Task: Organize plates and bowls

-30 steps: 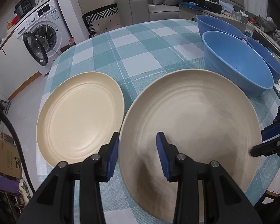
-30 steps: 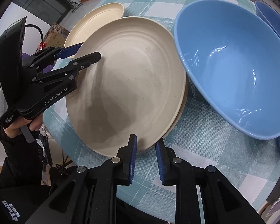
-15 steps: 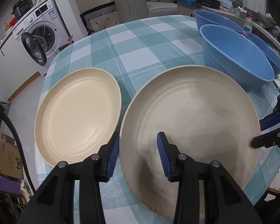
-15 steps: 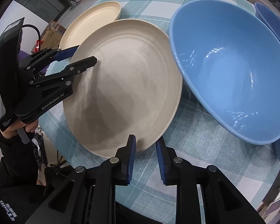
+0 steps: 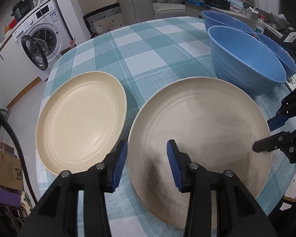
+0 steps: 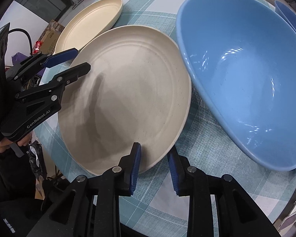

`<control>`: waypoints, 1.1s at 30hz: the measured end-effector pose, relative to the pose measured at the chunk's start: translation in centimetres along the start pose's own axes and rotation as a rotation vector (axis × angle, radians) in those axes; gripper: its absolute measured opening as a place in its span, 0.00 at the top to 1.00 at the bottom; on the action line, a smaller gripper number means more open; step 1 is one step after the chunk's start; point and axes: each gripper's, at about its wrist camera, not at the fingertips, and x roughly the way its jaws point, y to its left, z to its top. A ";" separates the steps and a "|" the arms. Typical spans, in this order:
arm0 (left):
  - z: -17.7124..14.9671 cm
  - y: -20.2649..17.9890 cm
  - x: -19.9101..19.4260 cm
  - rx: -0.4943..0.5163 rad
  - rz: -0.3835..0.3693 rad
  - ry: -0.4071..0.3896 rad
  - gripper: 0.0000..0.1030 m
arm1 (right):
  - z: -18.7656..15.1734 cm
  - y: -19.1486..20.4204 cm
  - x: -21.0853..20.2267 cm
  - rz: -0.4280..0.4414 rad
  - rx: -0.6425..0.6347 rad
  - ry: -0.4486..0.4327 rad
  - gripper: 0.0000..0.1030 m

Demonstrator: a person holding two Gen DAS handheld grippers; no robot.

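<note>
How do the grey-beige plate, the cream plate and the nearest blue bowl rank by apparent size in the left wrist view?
1. Grey-beige plate, though it lies closest to the camera.
2. Cream plate and nearest blue bowl: too alike to rank; the bowl sits farther back.

near plate (image 5: 199, 122): on the surface (image 5: 148, 45), nearest the left view, its rim between both tongs
second plate (image 5: 81, 118): just left of the near plate
nearest bowl (image 5: 246, 59): far right, just beyond the near plate
other bowls (image 5: 225, 20): behind and right of it
washing machine (image 5: 39, 35): on the floor, far left
</note>
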 end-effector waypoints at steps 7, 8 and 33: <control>-0.4 0.5 -0.4 -0.028 -0.018 -0.015 0.53 | -0.4 -0.4 -1.5 0.020 0.003 -0.042 0.67; -0.4 0.6 -0.5 -0.034 -0.022 -0.021 0.52 | -0.5 -0.4 -1.7 0.022 0.002 -0.052 0.63; -3.8 1.8 -7.7 -0.207 0.029 -0.249 0.15 | -2.6 3.5 -7.3 0.095 -0.164 -0.291 0.16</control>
